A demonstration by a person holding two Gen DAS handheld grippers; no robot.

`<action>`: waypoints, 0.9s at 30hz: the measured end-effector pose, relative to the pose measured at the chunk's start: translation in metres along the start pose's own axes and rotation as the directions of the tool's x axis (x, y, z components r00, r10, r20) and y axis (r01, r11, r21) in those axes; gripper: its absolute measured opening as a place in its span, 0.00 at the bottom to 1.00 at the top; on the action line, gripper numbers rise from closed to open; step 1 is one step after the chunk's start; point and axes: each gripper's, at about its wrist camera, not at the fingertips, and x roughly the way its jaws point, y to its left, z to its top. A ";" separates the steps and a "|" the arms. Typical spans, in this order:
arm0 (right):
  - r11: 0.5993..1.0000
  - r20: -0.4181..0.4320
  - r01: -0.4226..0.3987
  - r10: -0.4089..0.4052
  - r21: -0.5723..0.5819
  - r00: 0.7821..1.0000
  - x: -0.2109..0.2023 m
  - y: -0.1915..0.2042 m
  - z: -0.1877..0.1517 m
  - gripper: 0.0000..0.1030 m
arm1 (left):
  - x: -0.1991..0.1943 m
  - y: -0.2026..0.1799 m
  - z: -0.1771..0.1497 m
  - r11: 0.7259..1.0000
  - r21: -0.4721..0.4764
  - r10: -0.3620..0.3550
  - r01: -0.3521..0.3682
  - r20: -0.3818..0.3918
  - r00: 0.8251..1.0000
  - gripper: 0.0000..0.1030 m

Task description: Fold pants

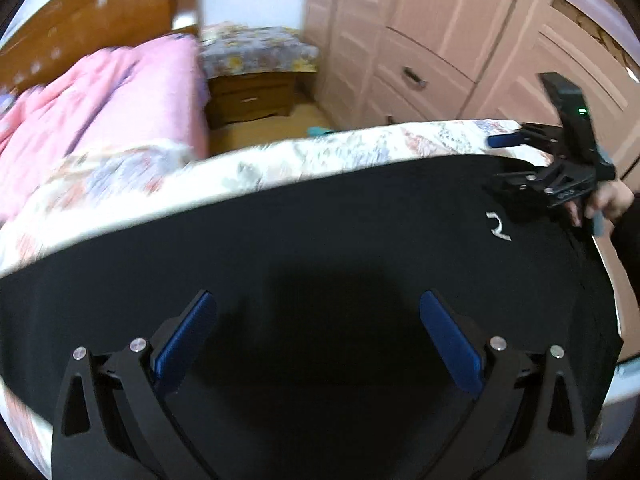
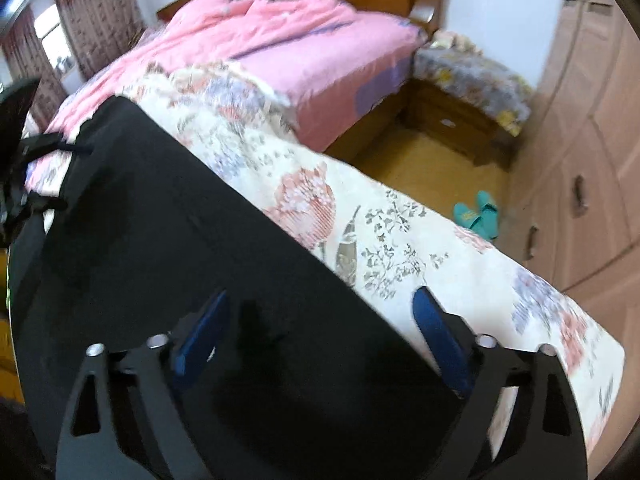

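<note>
Black pants (image 1: 320, 248) lie spread flat on a floral sheet (image 1: 280, 156), with a small white logo (image 1: 498, 227) near their right end. My left gripper (image 1: 318, 308) is open and empty just above the pants' middle. My right gripper (image 2: 320, 304) is open and empty over the pants' (image 2: 160, 220) far edge, its right finger above the sheet (image 2: 400, 248). The right gripper also shows in the left wrist view (image 1: 516, 160), at the pants' right end. The left gripper shows in the right wrist view at the far left edge (image 2: 36, 172).
A pink quilt (image 2: 288, 48) covers the bed beyond the sheet. A wooden nightstand (image 1: 252, 96) with a floral cover stands beside the bed. A pink wardrobe with drawers (image 1: 440, 48) lines the right. Teal slippers (image 2: 478, 216) lie on the floor.
</note>
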 end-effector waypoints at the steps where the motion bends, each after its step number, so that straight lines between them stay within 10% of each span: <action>1: 1.000 -0.002 -0.012 0.012 -0.008 1.000 0.002 -0.002 0.002 0.78 | 0.008 0.003 0.009 0.999 0.044 -0.020 0.020 0.004 1.000 0.98; 3: 0.998 0.018 -0.041 0.041 -0.043 0.999 -0.001 0.002 0.002 0.67 | 0.018 0.001 0.019 0.993 0.108 -0.039 0.038 0.003 0.999 0.98; 7: 0.989 0.064 -0.048 0.057 -0.143 0.996 -0.019 0.025 -0.010 0.12 | 0.040 -0.009 0.037 0.968 0.241 -0.070 0.074 -0.023 0.997 0.84; 13: 0.957 0.261 0.108 -0.035 -0.268 0.965 -0.081 0.078 -0.037 0.09 | 0.049 -0.016 0.055 0.918 0.361 -0.160 0.165 -0.044 0.986 0.83; 23: 0.926 0.336 0.210 -0.099 -0.314 0.937 -0.128 0.129 -0.066 0.04 | 0.060 -0.006 0.059 0.874 0.448 -0.124 0.187 -0.165 0.978 0.83; 24: 0.928 0.347 0.220 -0.109 -0.300 0.931 -0.134 0.129 -0.068 0.00 | 0.060 -0.006 0.056 0.870 0.453 -0.120 0.197 -0.191 0.974 0.79; 27: 0.945 0.370 0.236 -0.141 -0.225 0.918 -0.150 0.122 -0.070 0.00 | 0.052 0.000 0.043 0.876 0.456 -0.078 0.161 -0.195 0.978 0.17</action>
